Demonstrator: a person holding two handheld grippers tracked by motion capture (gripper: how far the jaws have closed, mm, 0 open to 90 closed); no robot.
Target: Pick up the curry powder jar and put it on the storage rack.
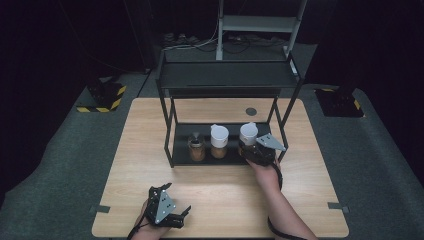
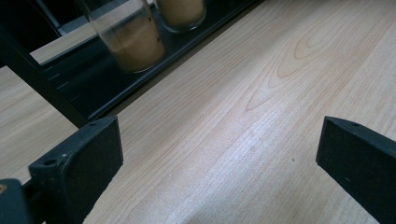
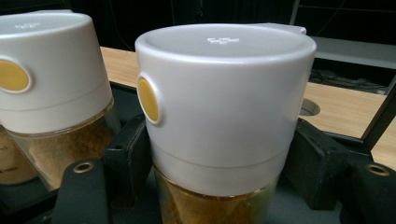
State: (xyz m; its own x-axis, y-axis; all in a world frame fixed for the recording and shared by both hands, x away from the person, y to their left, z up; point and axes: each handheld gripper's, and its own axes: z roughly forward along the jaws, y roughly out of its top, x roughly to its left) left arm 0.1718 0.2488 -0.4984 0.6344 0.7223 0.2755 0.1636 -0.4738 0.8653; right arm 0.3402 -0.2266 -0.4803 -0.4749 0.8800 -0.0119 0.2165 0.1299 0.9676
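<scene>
Spice jar clamped on the rack's lower shelf

Spice jar with a white plastic cap and clear glass body (image 1: 248, 135) stands at the right end of the lower shelf of the black metal rack (image 1: 170, 127), which sits on the far half of the pale wooden worktop (image 1: 125, 165). From above, the right claw (image 1: 256, 150) reaches in from the near side and grips this jar. Just left of it on the same shelf stands a second white-capped jar of tan powder (image 1: 219, 141), and further left a smaller glass jar with a dark top (image 1: 196, 147). The left claw (image 1: 172, 216) rests low at the near left edge of the worktop, well apart from the rack.

In the left gripper view, the left claw (image 2: 219, 149) has its black jaws wide apart over bare wood with nothing between them. The rack's dark shelf edge (image 2: 93, 93) crosses the far left corner, carrying two glass jars of brown powder (image 2: 133, 42).

In the right gripper view, the right claw (image 3: 215, 158) is clamped on the spice jar (image 3: 224, 107), black pads pressed on either side just below the cap. A round yellow button (image 3: 148, 99) sits on the cap's left side. The second white-capped jar (image 3: 51, 70) stands close on the left.
</scene>
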